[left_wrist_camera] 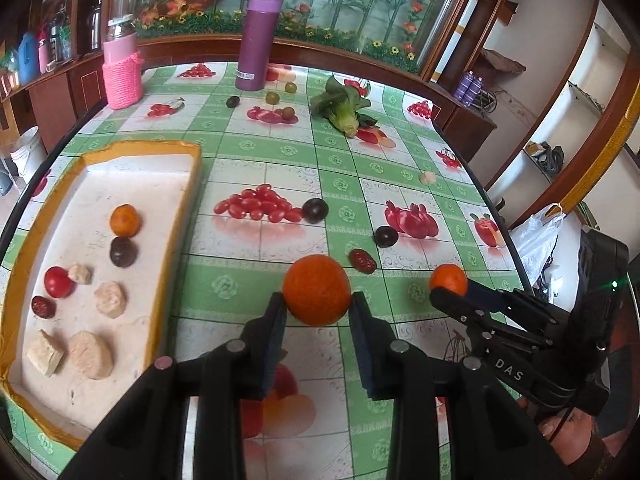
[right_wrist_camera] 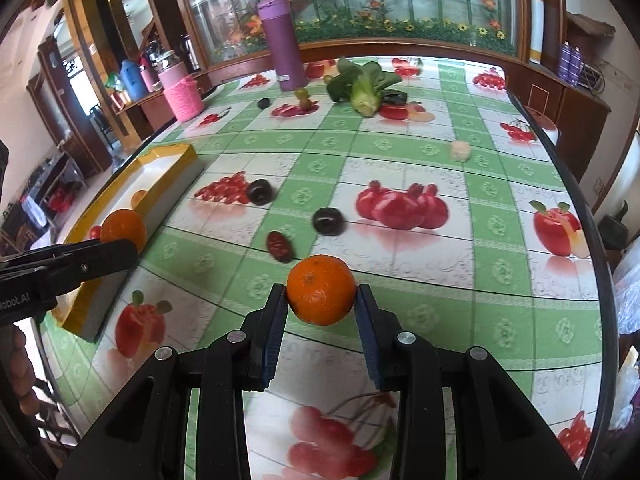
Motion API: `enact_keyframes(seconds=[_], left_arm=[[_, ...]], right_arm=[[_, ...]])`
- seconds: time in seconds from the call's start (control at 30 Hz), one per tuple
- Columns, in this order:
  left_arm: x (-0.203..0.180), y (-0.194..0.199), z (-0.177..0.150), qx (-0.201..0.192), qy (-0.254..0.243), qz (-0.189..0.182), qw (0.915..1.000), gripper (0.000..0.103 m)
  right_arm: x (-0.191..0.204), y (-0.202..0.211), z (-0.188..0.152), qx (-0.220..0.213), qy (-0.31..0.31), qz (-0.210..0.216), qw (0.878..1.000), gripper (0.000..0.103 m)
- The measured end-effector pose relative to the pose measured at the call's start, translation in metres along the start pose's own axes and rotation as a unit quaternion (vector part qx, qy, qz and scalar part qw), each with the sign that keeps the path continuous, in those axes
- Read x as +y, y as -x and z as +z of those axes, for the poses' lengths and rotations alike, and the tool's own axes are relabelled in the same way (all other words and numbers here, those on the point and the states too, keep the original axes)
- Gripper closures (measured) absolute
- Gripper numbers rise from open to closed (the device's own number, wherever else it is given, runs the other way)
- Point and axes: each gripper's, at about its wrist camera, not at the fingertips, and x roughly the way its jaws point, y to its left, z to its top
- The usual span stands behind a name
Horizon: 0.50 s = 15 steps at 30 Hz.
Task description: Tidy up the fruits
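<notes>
My left gripper [left_wrist_camera: 317,300] is shut on an orange tangerine [left_wrist_camera: 317,290], held above the table right of the tray. My right gripper [right_wrist_camera: 321,294] is shut on a second tangerine [right_wrist_camera: 321,289]; it also shows in the left wrist view [left_wrist_camera: 449,279]. The yellow-rimmed white tray [left_wrist_camera: 182,216] at the left holds a small tangerine [left_wrist_camera: 125,220], a dark plum [left_wrist_camera: 123,251], a red tomato [left_wrist_camera: 58,281], a red date [left_wrist_camera: 43,306] and several pale food pieces. Two dark plums [left_wrist_camera: 315,210] [left_wrist_camera: 386,236] and a red date [left_wrist_camera: 362,261] lie loose on the tablecloth.
At the back stand a purple flask [left_wrist_camera: 259,40] and a pink knit-sleeved jar [left_wrist_camera: 122,66]. A leafy green vegetable [left_wrist_camera: 344,106], small green fruits [left_wrist_camera: 273,97] and another dark plum [left_wrist_camera: 233,101] lie near them. A pale piece [left_wrist_camera: 427,178] sits near the right table edge.
</notes>
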Motion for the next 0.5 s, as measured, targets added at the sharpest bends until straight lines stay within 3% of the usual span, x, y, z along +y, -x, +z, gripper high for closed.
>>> enact_keyframes(seconds=[0.27, 0.5], left_arm=[[0.034, 0.022, -0.005, -0.017, 0.021, 0.004, 0.9996, 0.068], [0.087, 0.041, -0.002, -0.035, 0.061, 0.024, 0.9973, 0.068]], right_arm=[[0.046, -0.004, 0.02, -0.004, 0.025, 0.021, 0.999, 0.069], [0.089, -0.016, 0.048, -0.004, 0.041, 0.054, 0.998, 0.069]])
